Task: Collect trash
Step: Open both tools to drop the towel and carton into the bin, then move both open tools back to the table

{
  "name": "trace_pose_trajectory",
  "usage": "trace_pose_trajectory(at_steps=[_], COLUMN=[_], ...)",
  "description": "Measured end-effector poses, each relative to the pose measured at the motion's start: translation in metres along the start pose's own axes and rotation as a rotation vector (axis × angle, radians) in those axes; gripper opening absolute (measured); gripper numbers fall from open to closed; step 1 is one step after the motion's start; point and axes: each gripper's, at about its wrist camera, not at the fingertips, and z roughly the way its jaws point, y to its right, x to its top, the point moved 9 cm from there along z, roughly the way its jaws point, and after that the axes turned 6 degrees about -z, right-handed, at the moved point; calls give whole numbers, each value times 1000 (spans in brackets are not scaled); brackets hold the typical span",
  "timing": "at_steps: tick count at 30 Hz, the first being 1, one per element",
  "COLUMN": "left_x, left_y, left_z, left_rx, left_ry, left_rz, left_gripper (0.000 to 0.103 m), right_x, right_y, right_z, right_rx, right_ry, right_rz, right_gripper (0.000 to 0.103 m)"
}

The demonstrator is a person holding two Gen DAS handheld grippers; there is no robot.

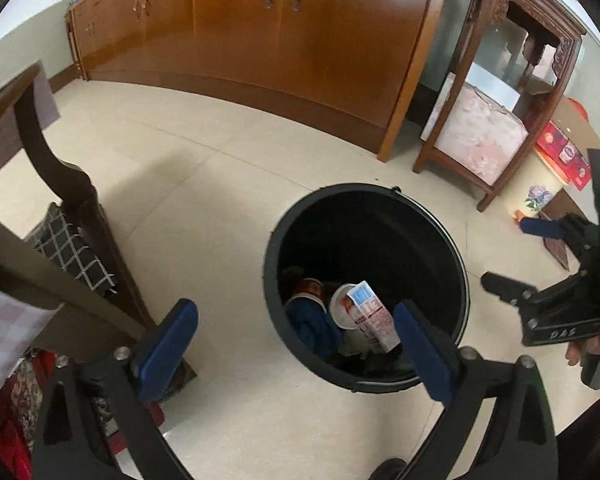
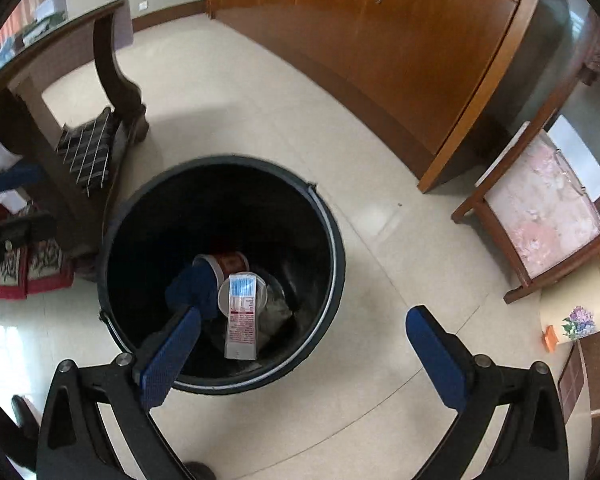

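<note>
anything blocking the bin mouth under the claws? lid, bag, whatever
Nothing visible. The black bin has no lid and its mouth is clear. A carton, cups and a blue cloth lie at the bottom. Left claw and right claw are open and empty above the rim.

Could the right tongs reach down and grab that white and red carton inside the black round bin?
Probably yes. The right tongs stand open and empty above the black round bin, whose mouth has no lid. The white and red carton lies on top of the other trash, though deep down.
</note>
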Motion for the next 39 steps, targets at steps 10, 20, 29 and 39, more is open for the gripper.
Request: trace_pose_trajectory(at_steps=[10, 20, 29, 39], left_x=[-4, -6, -1, -5], left_y=[-14, -20, -36, -66], left_z=[-16, -49, -94, -137], left_rx=[32, 67, 116, 142], left_ry=[35, 77, 149, 214], left_rz=[-9, -25, -35, -87], left_gripper=[101, 101, 101, 102], right_x=[10, 7, 19, 41], right_y=[-10, -30, -59, -95], right_z=[-19, -49, -89, -131], right_rx=[5, 18, 19, 31], right_ry=[49, 94, 169, 253], right_rz=[12, 15, 8, -27], right_gripper=[103, 103, 103, 103])
